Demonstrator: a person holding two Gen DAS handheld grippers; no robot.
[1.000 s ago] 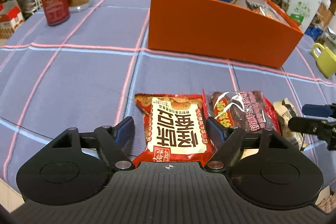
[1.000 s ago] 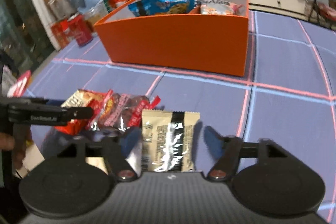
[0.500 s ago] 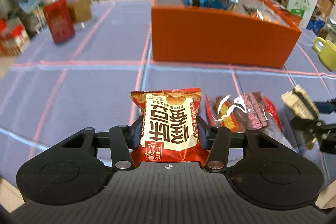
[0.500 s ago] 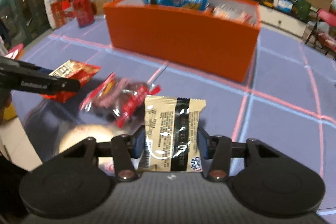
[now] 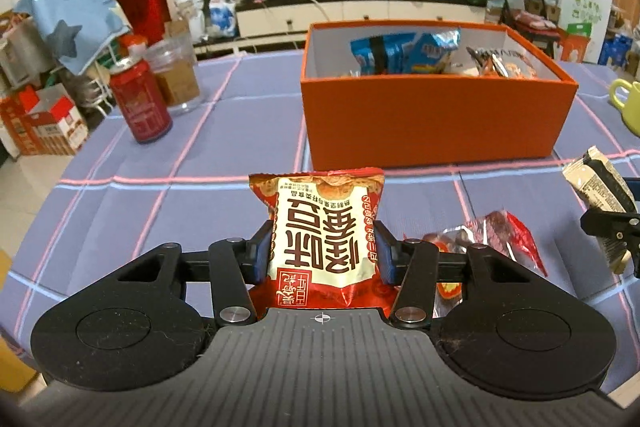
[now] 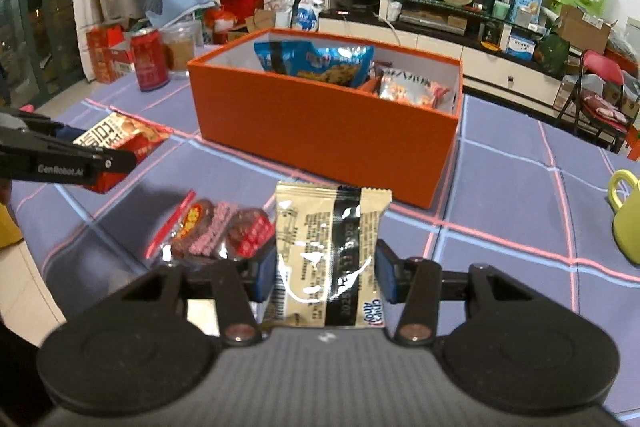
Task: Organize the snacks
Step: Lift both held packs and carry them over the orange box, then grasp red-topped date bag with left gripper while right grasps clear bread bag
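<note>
My left gripper [image 5: 322,257] is shut on a red and cream snack bag [image 5: 322,235], held off the blue checked tablecloth [image 5: 168,195]. My right gripper [image 6: 326,273] is shut on a beige cookie packet [image 6: 326,247] with a black stripe, also lifted. The same packet [image 5: 598,183] shows at the right edge of the left wrist view, and the red bag [image 6: 120,139] at the left of the right wrist view. A clear packet of red sweets [image 6: 224,231] lies on the cloth between them. The orange box [image 5: 432,115] with several snack bags inside stands ahead.
A red can [image 5: 140,103] and a clear jar [image 5: 176,75] stand at the far left of the table. A yellow-green mug [image 6: 626,219] sits at the right. The table's near edge runs just below the grippers. Shelves, boxes and a folding chair fill the room behind.
Both grippers closed on their packets, which lay flat on the cloth, and lifted them. The views tilted up, so the box and room now show more fully.
</note>
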